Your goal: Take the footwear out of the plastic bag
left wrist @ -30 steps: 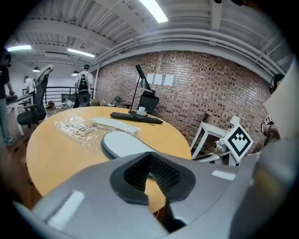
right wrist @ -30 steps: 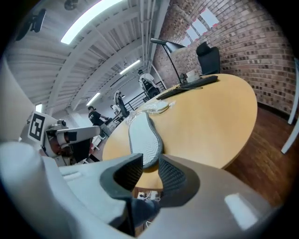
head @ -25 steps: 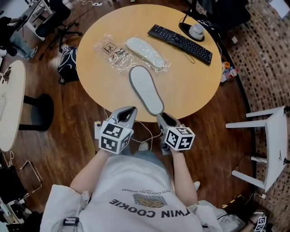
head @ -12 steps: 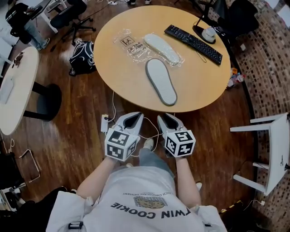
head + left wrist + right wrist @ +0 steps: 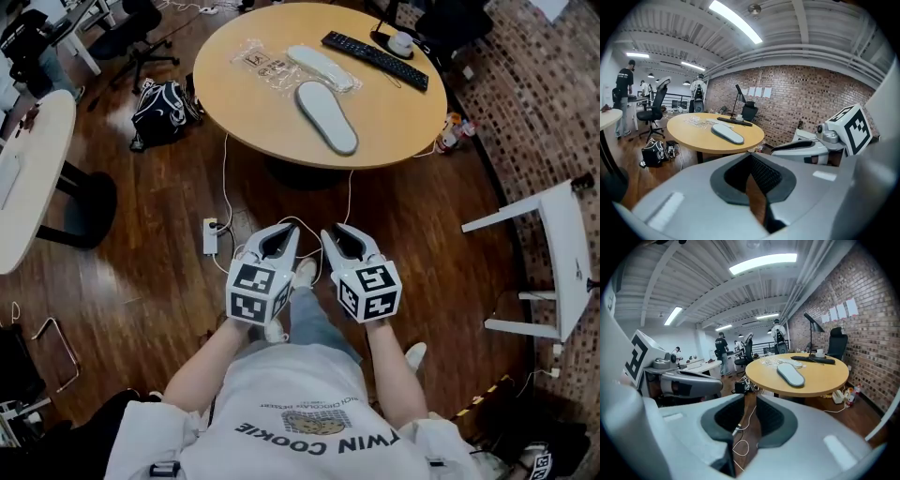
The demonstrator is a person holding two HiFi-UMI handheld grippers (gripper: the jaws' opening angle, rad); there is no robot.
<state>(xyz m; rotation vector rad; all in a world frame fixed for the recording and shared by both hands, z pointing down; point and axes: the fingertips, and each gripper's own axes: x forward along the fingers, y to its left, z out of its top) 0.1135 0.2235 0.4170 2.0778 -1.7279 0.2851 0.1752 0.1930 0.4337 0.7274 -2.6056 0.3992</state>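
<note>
Right gripper point(image 5: 335, 232) empty, jaws closing; left gripper point(image 5: 284, 232) empty, jaws slightly apart. Both low near body, well apart from round table point(image 5: 244, 112). One slipper point(image 5: 326, 116) lies bare; second slipper point(image 5: 321, 67) inside plastic bag point(image 5: 265, 64). Next, likely: reach in, pin bag, pull second slipper out.

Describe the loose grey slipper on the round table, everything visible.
The loose slipper is a flat, long oval, pale grey with a darker rim, apparently soft fabric. It lies flat on the round wooden table, outside and beside the clear plastic bag that holds a second, white slipper. Whether it touches the bag is unclear; nothing rests on it.
</note>
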